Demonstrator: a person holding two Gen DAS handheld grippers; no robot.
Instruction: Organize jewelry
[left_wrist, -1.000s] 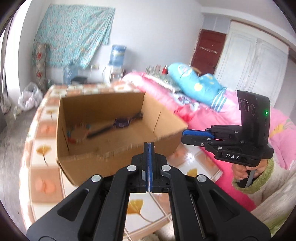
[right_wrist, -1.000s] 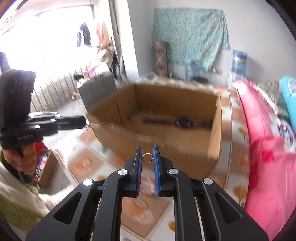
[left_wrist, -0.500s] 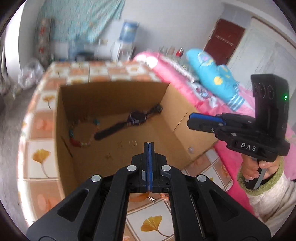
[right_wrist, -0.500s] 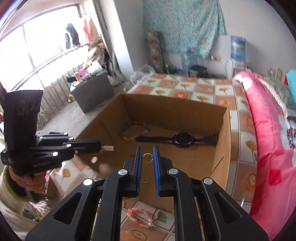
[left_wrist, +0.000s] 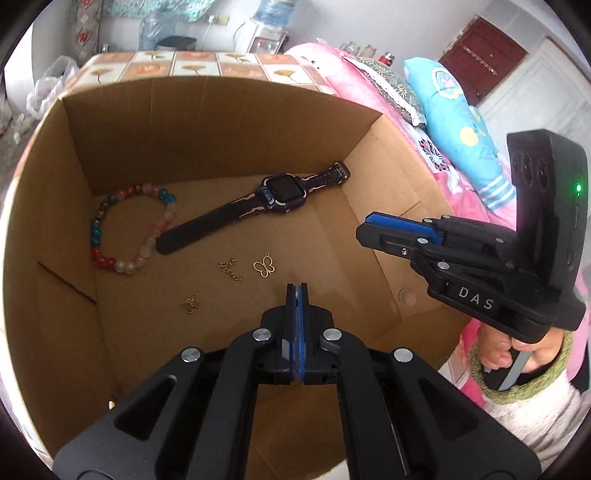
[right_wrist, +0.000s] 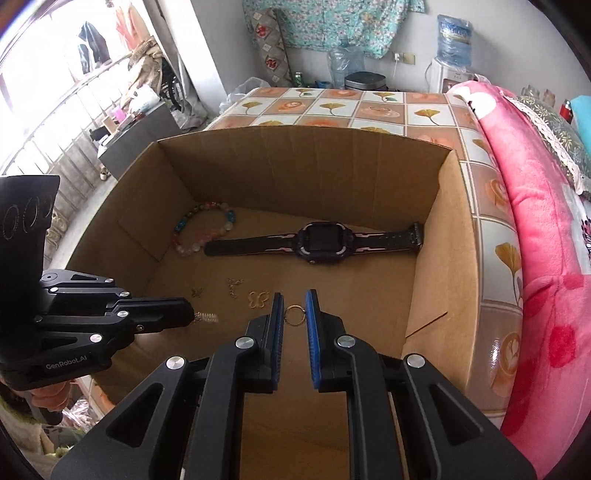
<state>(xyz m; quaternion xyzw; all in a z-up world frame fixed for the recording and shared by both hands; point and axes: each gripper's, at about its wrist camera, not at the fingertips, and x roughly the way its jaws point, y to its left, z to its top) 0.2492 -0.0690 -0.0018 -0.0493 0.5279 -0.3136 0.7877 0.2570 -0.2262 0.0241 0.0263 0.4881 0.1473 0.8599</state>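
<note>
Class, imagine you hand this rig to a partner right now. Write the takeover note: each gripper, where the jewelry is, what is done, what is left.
Right gripper: shut on a small gold ring, held above the cardboard box.
Left gripper: shut on a small silver chain piece, also over the box.
In the box: bead bracelet, watch, butterfly charm, gold chain bit, smaller charm.
Done: those five pieces are in.
Left: release the ring and chain piece into the box.

Left fingers (right_wrist: 177, 317) hide most of silver piece (right_wrist: 207, 317).
</note>
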